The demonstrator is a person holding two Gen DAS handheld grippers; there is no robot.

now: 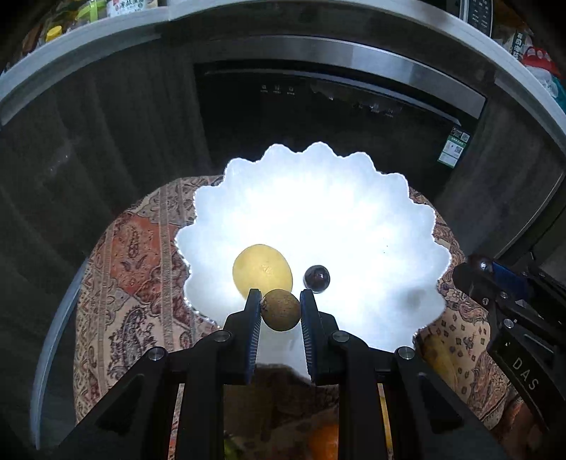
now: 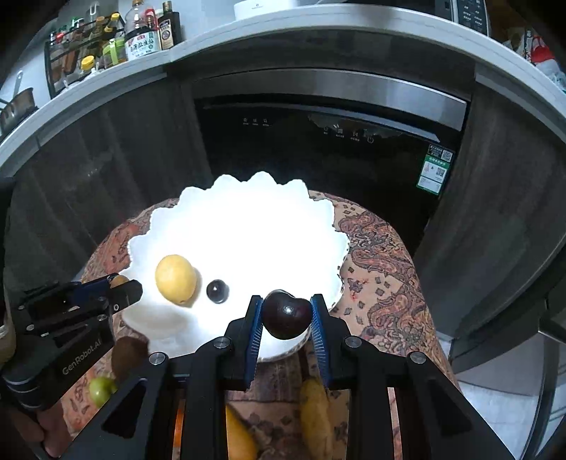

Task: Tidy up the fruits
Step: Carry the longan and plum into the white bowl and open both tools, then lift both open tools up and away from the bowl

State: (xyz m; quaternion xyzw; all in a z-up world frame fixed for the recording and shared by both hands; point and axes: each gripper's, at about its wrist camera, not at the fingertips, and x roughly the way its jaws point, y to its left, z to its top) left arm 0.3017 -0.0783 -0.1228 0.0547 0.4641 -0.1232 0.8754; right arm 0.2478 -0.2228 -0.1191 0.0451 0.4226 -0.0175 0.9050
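Now left fingers clamping round brown fruit, right fingers clamping dark cherry, dimple upward.

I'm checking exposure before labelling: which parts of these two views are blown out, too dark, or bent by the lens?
Left wrist view: the white plate is overexposed, its surface detail lost; the cabinets around it sink into near black; the counter edge curves strongly. Right wrist view: same glare on the plate, the dark cherry shows one small highlight, the fruit at the bottom edge is dim and soft.

Both wrist views, steeply above plate
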